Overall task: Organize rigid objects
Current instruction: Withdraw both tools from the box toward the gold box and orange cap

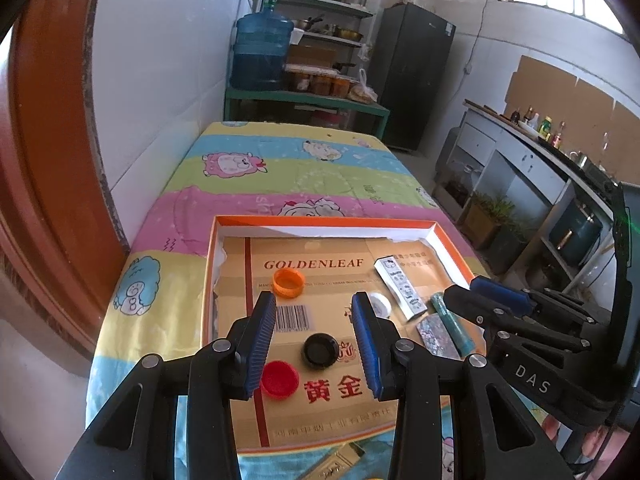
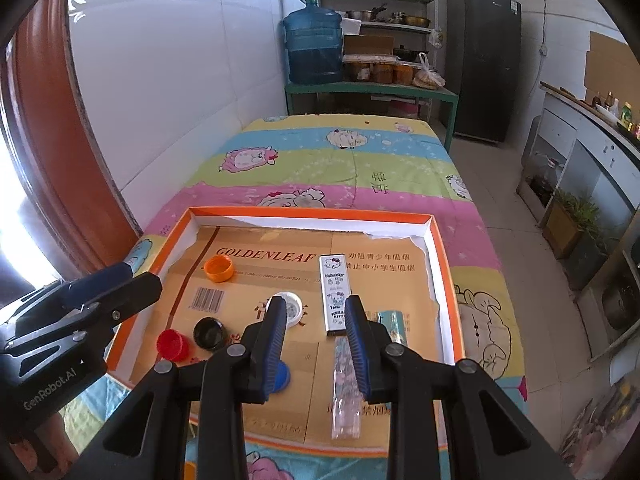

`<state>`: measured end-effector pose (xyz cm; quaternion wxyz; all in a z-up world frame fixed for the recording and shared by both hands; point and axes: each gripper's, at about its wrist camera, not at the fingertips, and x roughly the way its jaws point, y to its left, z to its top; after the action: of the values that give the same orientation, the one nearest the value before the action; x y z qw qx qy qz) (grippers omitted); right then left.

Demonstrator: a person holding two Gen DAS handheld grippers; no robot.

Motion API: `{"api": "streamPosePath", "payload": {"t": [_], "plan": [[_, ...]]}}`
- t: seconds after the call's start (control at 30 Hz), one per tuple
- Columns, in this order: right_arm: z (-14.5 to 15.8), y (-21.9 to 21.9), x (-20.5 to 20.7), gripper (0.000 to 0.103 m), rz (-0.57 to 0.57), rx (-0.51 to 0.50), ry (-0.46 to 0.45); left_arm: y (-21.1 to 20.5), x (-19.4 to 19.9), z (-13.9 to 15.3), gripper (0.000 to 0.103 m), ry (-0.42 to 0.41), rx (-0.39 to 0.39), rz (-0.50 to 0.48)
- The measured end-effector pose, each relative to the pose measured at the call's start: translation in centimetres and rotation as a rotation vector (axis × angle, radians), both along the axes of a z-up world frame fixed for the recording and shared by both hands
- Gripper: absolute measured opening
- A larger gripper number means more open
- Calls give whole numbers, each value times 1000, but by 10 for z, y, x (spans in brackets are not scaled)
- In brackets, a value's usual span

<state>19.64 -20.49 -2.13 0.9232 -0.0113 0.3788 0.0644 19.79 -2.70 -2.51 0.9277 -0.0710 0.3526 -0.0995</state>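
Both your claws, left claw (image 1: 314, 344) and right claw (image 2: 316, 344), hang released over the tray (image 2: 444, 280). The black cap (image 1: 319, 350), lower centre, is light, stiff, slippery: pinch its rim.

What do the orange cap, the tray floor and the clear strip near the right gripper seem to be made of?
Orange cap: likely moulded plastic, smooth with a ribbed side.
Tray floor: looks like flattened printed cardboard, matte, with fold seams and torn edges.
Clear strip: probably glossy transparent plastic, since the floor shows through; I cannot tell whether it is rigid.

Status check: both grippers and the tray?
Left gripper open, empty. Right gripper open, empty. Caps and flat boxes lie loose in orange-rimmed cardboard tray. Nothing in the way.
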Motion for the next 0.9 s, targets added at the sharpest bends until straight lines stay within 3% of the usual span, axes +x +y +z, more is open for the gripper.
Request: {"api": "streamPosePath", "payload": {"t": [0.9], "plan": [[8,11,-70,30,23,12,-25,9,-71,14,41,-34,20,14]]}}
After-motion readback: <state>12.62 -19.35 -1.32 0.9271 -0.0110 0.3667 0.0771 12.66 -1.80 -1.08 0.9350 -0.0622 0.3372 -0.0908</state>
